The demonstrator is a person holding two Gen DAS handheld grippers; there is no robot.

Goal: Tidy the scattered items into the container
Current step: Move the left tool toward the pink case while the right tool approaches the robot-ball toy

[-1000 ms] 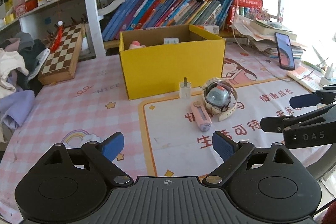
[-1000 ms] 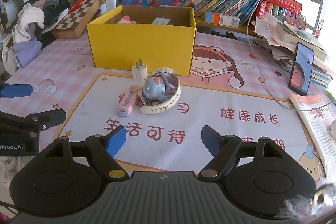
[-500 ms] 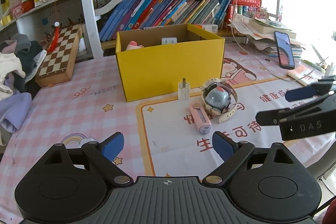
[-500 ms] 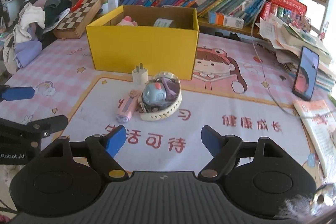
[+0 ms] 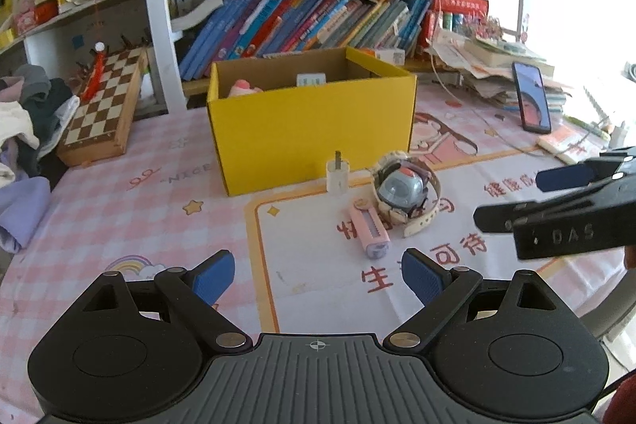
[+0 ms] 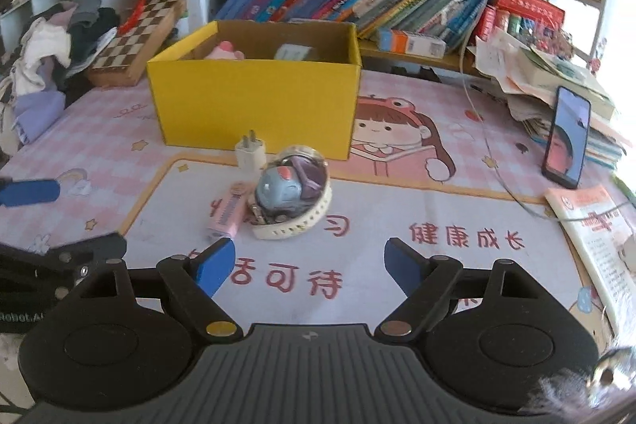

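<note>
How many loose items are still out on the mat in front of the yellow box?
3, clustered before the yellow box: a white plug adapter nearest it, a pink case lying flat, and a grey-blue toy ringed by a cream strap. Smaller bits may hide behind the toy.

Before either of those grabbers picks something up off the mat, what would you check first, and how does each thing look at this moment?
1. Left gripper fingers apart, nothing between: ok.
2. Right gripper fingers just opened wider, nothing between: ok.
3. Yellow box open on top, with room: ok.
4. White plug, pink case and watch lying in front of the box: ok.
5. Watch clear of the pink case: not ok, they touch.
6. Watch strap free of the toy inside: cannot tell.
</note>
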